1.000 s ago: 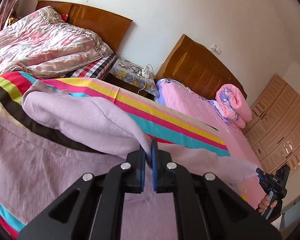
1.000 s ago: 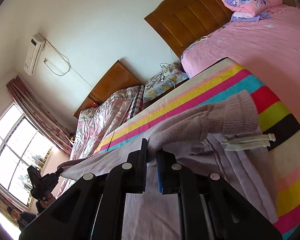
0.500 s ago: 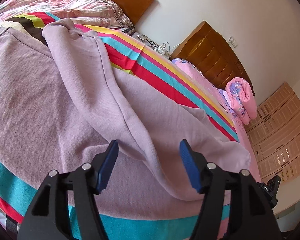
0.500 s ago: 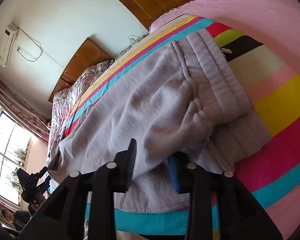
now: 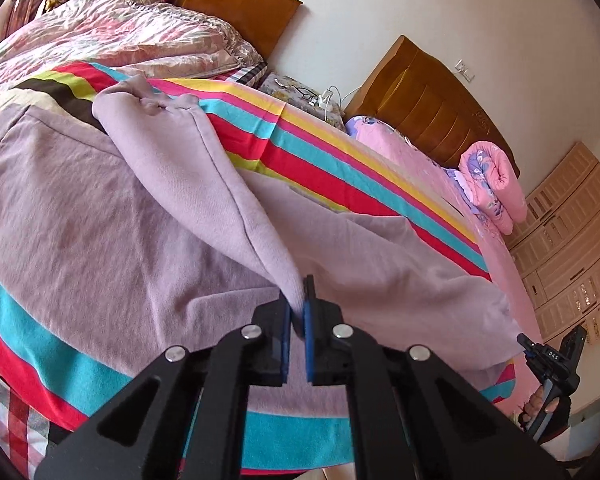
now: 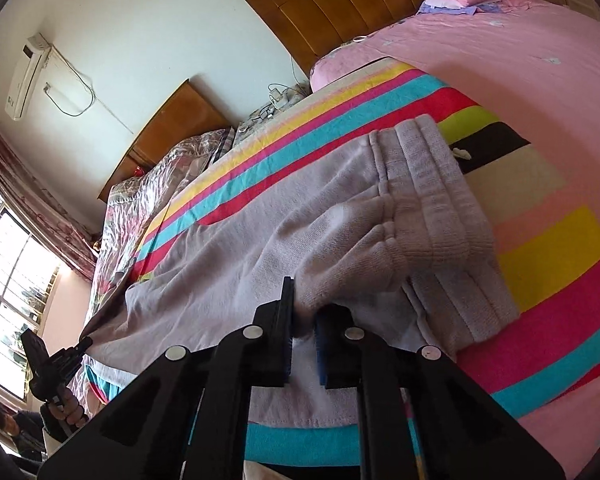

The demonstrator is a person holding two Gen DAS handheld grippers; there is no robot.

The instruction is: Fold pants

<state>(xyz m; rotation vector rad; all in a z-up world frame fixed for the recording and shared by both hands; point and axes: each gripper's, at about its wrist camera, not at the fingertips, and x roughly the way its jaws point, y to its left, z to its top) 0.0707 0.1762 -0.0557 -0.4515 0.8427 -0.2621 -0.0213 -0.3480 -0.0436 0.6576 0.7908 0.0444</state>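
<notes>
The lilac pants [image 5: 100,216] lie spread across the striped blanket [image 5: 340,168] on the bed. The left gripper [image 5: 297,300] is clamped on a fold of one pant leg, lifting it into a ridge that runs toward the far cuff [image 5: 148,100]. The right gripper [image 6: 302,312] pinches fabric just below the ribbed waistband [image 6: 432,184], though its right pad seems only partly on the cloth. A rolled pink quilt [image 5: 496,184] sits on the far pink bed, beside a wooden headboard [image 5: 428,108].
</notes>
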